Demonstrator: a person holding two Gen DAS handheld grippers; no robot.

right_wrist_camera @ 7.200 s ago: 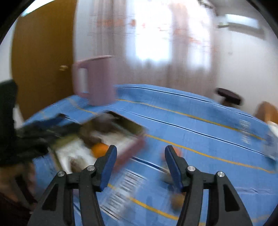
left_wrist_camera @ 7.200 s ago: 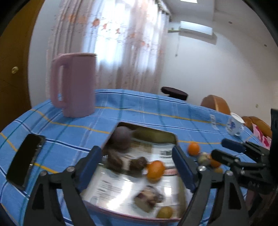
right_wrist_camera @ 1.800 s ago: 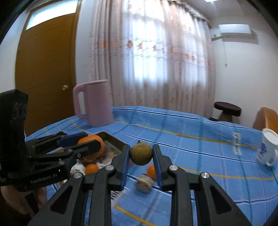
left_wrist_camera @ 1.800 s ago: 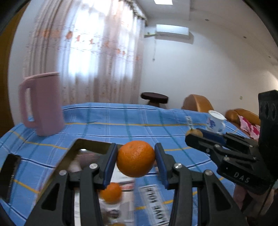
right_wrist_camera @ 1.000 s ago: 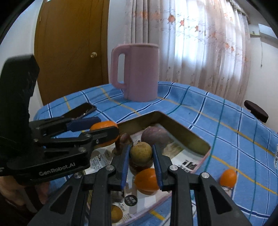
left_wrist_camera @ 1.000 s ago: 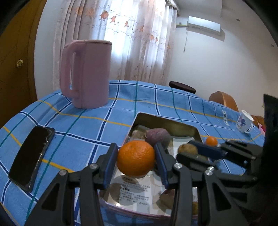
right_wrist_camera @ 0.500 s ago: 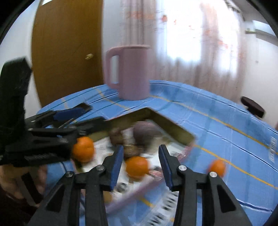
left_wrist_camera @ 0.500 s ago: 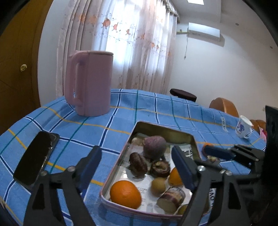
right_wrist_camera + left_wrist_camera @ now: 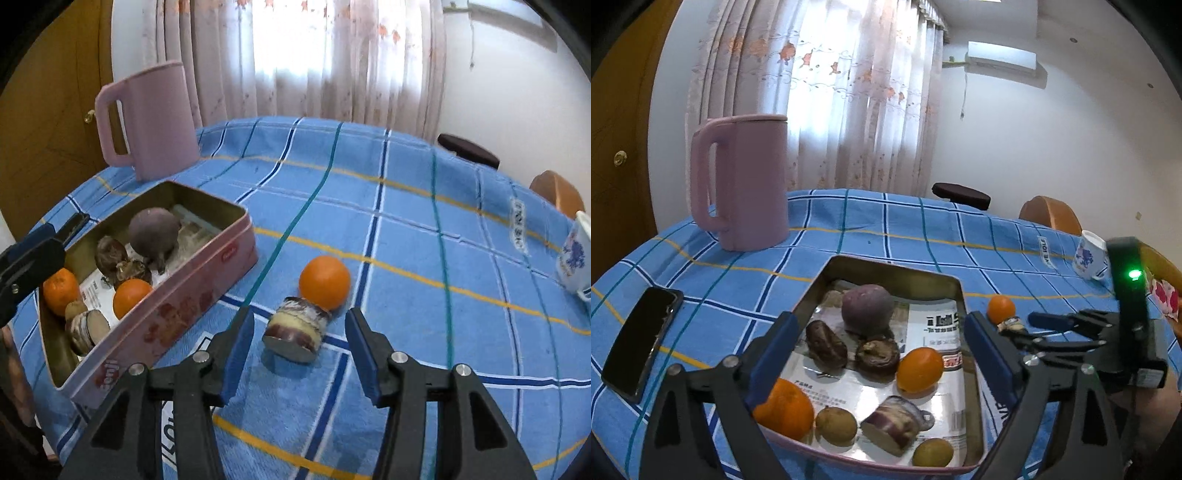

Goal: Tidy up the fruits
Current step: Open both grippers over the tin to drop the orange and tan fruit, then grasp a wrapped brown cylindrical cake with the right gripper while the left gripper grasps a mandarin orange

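Note:
A pink tin (image 9: 897, 271) on the blue checked cloth holds several fruits: a big orange (image 9: 785, 408) at its near left corner, a smaller orange (image 9: 919, 369) and a round purple fruit (image 9: 868, 308). My left gripper (image 9: 879, 332) hovers above the tin, its jaws still opening, wide apart and holding nothing. My right gripper (image 9: 299, 325) is also opening, low over the cloth right of the tin (image 9: 207, 273). A cut purple-and-cream fruit piece (image 9: 295, 328) lies between its fingertips, untouched. An orange (image 9: 325, 282) rests just behind that piece.
A tall pink jug (image 9: 742, 184) stands behind the tin. A black phone (image 9: 642, 350) lies at the left table edge. A white-and-blue cup (image 9: 576, 258) sits far right. A dark stool (image 9: 960, 195) and a wooden chair (image 9: 1049, 214) stand beyond the table.
My left gripper let go of the big orange, which now lies in the tin, and spread wide. My right gripper dropped its brown fruit into the tin and swung right, opening over the cloth.

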